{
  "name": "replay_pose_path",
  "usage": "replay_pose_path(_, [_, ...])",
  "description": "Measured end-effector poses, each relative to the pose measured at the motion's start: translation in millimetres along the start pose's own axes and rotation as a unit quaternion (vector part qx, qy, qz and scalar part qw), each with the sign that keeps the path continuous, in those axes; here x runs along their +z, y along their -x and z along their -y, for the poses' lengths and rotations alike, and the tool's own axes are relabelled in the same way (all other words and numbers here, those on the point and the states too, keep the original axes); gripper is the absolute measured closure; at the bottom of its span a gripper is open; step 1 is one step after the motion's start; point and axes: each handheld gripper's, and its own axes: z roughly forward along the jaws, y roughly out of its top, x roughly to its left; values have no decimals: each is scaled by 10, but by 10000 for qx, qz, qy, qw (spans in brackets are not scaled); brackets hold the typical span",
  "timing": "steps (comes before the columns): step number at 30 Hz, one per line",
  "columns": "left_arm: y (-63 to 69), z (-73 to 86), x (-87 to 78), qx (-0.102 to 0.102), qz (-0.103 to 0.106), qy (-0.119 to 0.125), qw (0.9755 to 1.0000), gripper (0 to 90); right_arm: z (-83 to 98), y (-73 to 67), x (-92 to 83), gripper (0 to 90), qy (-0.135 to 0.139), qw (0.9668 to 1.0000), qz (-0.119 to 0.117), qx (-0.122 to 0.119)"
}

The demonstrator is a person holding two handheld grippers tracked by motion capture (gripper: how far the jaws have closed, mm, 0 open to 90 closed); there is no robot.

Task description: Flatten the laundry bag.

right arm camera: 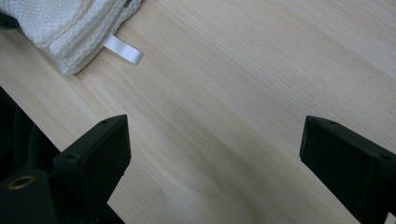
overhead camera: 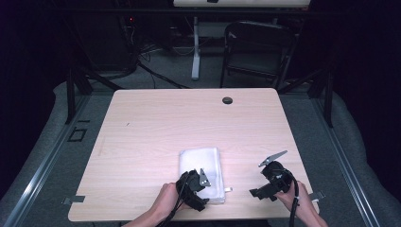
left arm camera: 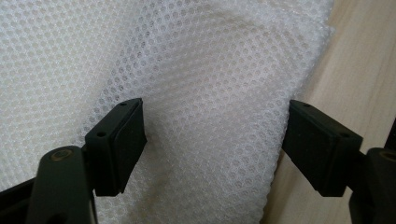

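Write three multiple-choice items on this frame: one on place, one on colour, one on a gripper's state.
1. Where does the cloth lie on the table?
A. far edge
B. near edge
C. left corner
2. What colour is the cloth?
A. white
B. blue
C. red
3. How stands the right gripper?
A. shut on the cloth
B. shut, empty
C. open over bare wood

Key: 1 B, it lies by the person's hands; 2 A, white mesh in the left gripper view; 3 C, jaws wide apart with only wood between.
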Motion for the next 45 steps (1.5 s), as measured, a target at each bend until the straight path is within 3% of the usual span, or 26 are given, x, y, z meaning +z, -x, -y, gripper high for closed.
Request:
replay_pose_path(5, [-14,12,-9,52,104,41,9999,350,-7,-2,7,105,-107,9999,-18,-84])
replay_pose_path(14, [-41,18,-19,124,114,54,9998,437,-9,-15,22,124,-128,9999,-20,-108])
replay_pose_path(24, [-97,18,-41,96,286,66,9995,448,-20,-35,41,128,-138,9998,-89,-139])
replay_pose_path(32, [-150,21,-62,-49,470,98,9988,441,-18,-44,45,134,-100,9998,-80,-138])
replay_pose_path(37, [-169,24,-74,-60,505,113,9986,451,-21,-41,45,134,-143,9997,-74,-187])
replay_pose_path(43, [-170,13,-129,-32,486,174,9987,463,-14,-62,64,134,-59,9999,-120,-83])
replay_pose_path(45, [-158,8,-142,5,438,169,9989,461,-22,-51,48,134,-185,9996,-51,-199])
